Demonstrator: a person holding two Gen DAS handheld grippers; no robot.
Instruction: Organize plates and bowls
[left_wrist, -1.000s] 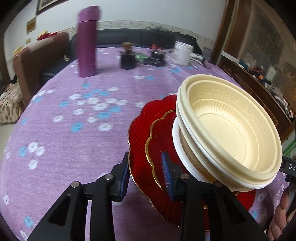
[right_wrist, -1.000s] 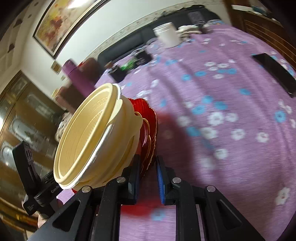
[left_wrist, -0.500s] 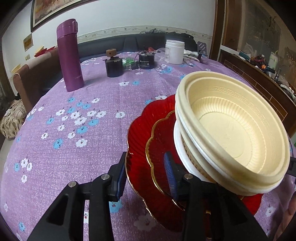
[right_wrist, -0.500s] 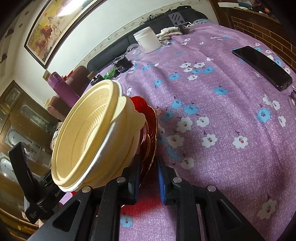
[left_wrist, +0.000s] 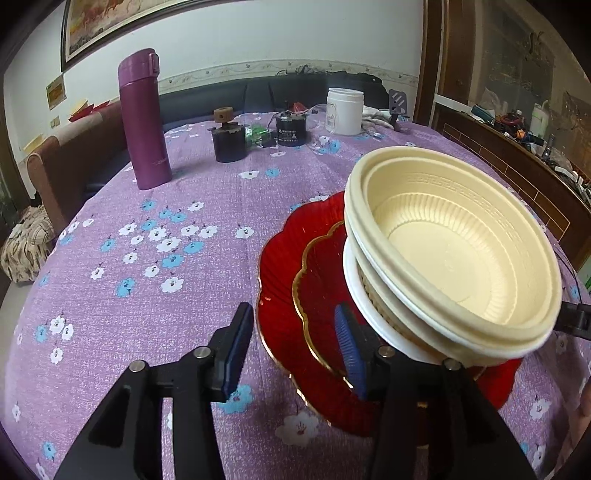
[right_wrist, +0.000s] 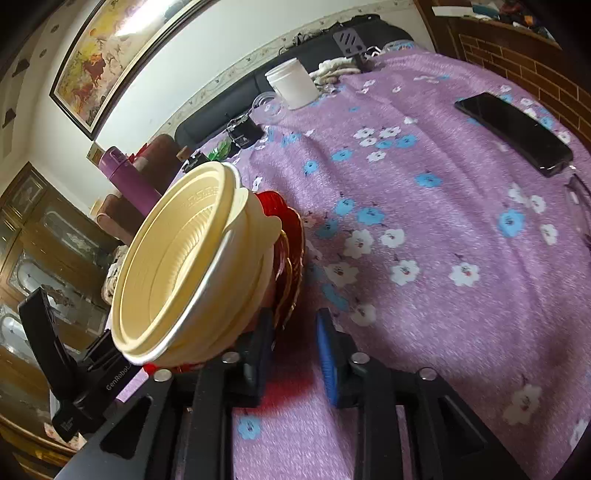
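A stack of cream bowls (left_wrist: 454, 243) sits on a white plate (left_wrist: 360, 295), on two gold-rimmed red plates (left_wrist: 284, 273), on the purple flowered cloth. My left gripper (left_wrist: 291, 350) straddles the red plates' near-left rim. Its jaws are opening: the left pad stands clear of the rim, and the right one lies over the plate. In the right wrist view the same bowls (right_wrist: 184, 266) and red plates (right_wrist: 291, 240) fill the left side. My right gripper (right_wrist: 295, 354) is at their rim with its jaws opening, and the pads do not press on it.
At the table's far side stand a purple flask (left_wrist: 144, 118), two small black pots (left_wrist: 229, 142), and a white jar (left_wrist: 345, 110). A black phone (right_wrist: 513, 133) lies at the right of the table. A dark sofa and wooden cabinets surround it.
Both grippers' jaws have widened and let go of the red plates' rim. The stack now lies less tilted, and both grippers have shifted slightly.
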